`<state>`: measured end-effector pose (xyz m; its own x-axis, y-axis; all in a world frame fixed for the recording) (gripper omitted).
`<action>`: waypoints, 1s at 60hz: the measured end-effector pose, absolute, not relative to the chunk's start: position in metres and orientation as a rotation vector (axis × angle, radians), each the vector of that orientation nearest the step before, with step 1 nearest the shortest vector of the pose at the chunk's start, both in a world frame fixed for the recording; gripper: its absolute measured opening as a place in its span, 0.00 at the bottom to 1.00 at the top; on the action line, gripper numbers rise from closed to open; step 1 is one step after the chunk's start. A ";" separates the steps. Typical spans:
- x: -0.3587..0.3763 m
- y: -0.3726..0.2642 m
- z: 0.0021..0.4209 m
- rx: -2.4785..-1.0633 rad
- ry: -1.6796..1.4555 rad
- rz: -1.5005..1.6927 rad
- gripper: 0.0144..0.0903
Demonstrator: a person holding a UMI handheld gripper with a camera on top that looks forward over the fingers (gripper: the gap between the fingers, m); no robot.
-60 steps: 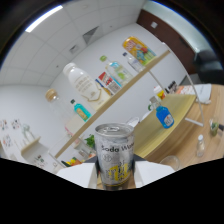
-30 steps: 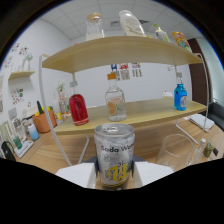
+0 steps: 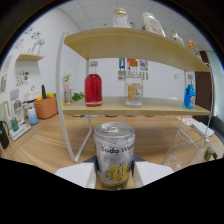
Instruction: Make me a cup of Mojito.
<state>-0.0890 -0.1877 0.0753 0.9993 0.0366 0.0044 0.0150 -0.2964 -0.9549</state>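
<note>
Tongs (image 3: pixel 115 175): clamped on the soda can (image 3: pixel 114 154), kept upright so you spill nothing | ahead: shelf (image 3: pixel 135 106) with red bottle (image 3: pixel 93 89) and clear jar (image 3: pixel 133 91) | cup: probably the glass (image 3: pixel 182 155) beside the can, hard to tell.

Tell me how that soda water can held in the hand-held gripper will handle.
The soda water can, clamped in the hand-held gripper, is smooth metal, so probably slippery. Thin walls may dent under hard squeezing. Round sides would likely roll if it is laid down.
</note>
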 end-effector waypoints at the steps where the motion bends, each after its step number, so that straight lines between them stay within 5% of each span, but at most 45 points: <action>1: -0.089 -0.188 0.075 -1.872 -0.035 0.019 0.51; 15: -0.089 -0.198 0.071 -1.893 -0.010 0.006 0.55; 21: -0.092 -0.204 0.071 -1.930 -0.011 0.026 0.67; 26: -0.091 -0.213 0.081 -1.958 0.003 0.029 0.95; 60: -0.038 -0.332 0.133 -2.110 -0.004 -0.029 0.94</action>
<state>-0.0380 -0.3318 0.1329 0.9997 -0.0087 0.0225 0.0148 -0.5140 -0.8577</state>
